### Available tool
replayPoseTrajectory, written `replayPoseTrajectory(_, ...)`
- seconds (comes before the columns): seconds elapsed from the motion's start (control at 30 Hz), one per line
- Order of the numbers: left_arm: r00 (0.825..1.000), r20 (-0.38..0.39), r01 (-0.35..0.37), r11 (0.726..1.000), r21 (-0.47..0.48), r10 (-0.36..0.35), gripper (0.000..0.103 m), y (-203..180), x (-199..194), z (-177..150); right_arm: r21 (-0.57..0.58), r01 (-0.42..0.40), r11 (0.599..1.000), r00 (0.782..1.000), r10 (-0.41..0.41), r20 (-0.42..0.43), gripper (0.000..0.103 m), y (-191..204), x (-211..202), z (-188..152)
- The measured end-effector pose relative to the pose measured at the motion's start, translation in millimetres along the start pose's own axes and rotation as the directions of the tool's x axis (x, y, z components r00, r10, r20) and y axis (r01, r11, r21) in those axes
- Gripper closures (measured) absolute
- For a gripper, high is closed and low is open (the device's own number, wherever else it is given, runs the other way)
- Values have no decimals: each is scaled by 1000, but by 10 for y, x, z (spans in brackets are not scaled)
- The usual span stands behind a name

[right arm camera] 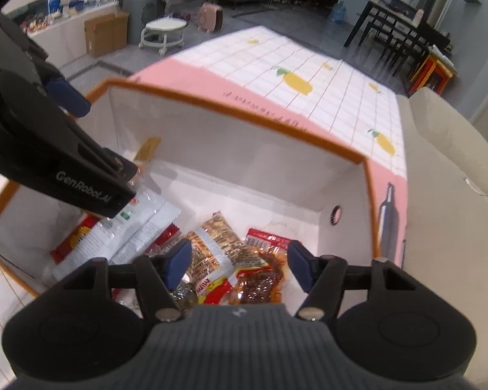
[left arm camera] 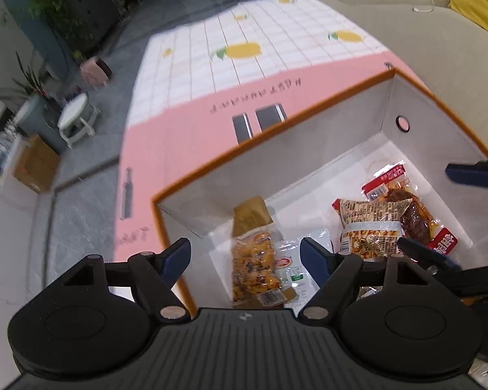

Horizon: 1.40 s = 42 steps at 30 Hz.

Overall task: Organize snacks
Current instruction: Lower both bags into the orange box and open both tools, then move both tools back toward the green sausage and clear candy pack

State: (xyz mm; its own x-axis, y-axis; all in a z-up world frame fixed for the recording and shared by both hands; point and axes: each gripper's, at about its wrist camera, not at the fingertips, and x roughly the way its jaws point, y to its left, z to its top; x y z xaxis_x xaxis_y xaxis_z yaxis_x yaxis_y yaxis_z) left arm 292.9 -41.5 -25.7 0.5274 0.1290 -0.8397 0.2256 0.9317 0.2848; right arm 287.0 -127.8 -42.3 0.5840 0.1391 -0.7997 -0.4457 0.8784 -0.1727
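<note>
An orange-rimmed box with white inner walls stands on the pink and white tablecloth; it also shows in the right wrist view. Several snack packets lie inside: a clear packet of yellow-brown snacks, a white packet, a printed tan packet and red packets of dark meat. My left gripper is open and empty, above the box's near left corner. My right gripper is open and empty, above the tan packet and a meat packet. The left gripper body reaches in from the left.
The tablecloth with lemon prints stretches beyond the box. A beige sofa lies to the right. A white stool, a cardboard box and plants stand on the grey floor to the left. A dark dining table stands far right.
</note>
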Motion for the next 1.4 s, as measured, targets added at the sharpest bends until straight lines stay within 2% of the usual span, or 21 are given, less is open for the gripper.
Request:
replayPoseTrajectory(0.13, 994, 108, -35, 999, 28, 32, 14, -71, -320, -91, 63, 12, 998, 998, -16, 67, 37, -74, -307, -53)
replayPoseTrajectory(0.23, 982, 187, -41, 999, 13, 37, 14, -88, -585, -182, 116, 18, 993, 992, -32, 119, 37, -125, -543, -127)
replayPoseTrajectory(0.43, 952, 305, 22, 998, -56, -4, 14, -131, -1068, -433, 197, 21, 980, 976, -62, 207, 37, -112, -1022, -403)
replayPoseTrajectory(0.67, 930, 362, 87, 994, -65, -57, 14, -330, -1408, -828, 292, -4, 957, 960, -79, 270, 33, -31, -1484, -818)
replayPoseTrajectory(0.8, 923, 379, 114, 989, -97, -69, 14, -416, -1525, -1072, 332, -2, 943, 953, -100, 287, 31, 30, -1693, -1063)
replayPoseTrajectory(0.93, 924, 368, 162, 977, -141, -100, 14, -475, -1550, -1296, 344, 11, 939, 950, -117, 289, 31, 111, -1817, -1284)
replayPoseTrajectory(1.13, 943, 312, 178, 966, -187, -113, 14, -588, -1422, -1590, 377, 26, 926, 958, -131, 255, 31, 218, -1909, -1621)
replayPoseTrajectory(1.27, 949, 299, 171, 958, -228, -99, 14, -633, -1325, -1782, 384, 48, 922, 963, -144, 226, 31, 283, -1914, -1847)
replayPoseTrajectory(1.4, 956, 273, 178, 955, -239, -109, 19, -690, -1226, -1868, 411, 54, 910, 969, -146, 197, 31, 289, -1829, -2012)
